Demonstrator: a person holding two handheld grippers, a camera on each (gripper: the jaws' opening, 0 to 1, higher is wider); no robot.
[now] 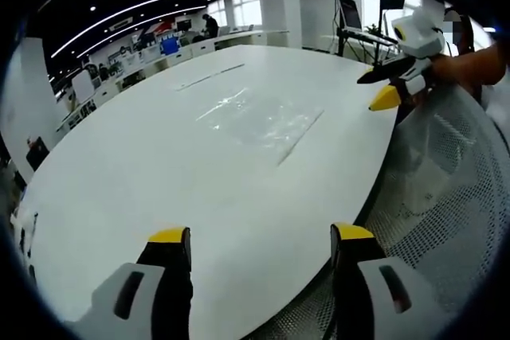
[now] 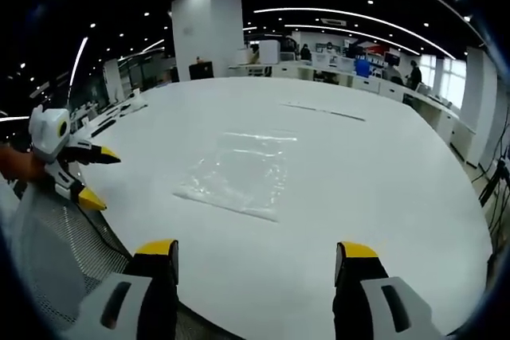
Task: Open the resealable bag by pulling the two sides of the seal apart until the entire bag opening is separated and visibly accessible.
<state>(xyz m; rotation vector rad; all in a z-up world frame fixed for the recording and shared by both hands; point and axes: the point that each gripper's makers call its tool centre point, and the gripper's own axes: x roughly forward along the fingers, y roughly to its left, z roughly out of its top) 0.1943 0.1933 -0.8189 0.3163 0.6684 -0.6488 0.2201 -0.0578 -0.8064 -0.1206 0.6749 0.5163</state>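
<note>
Nearest us in the left gripper view, the left gripper (image 1: 259,238) showed its yellow-tipped jaws wide apart with nothing between them, over the near edge of the white table (image 1: 143,173). We saw the same in the right gripper view: the right gripper (image 2: 259,251) had its jaws spread and empty above the table's near edge. Farther out on the tabletop lay the clear resealable bag (image 1: 259,121), flat, well apart from both grippers; in the right gripper view it (image 2: 237,173) sat about mid-table, ahead of the jaws. We could not tell whether its seal was closed. We noted a white mesh chair back (image 1: 446,197) just beside the table edge. Beyond the table were long desks with monitors (image 2: 343,61) and a white pillar (image 2: 209,31).
</note>
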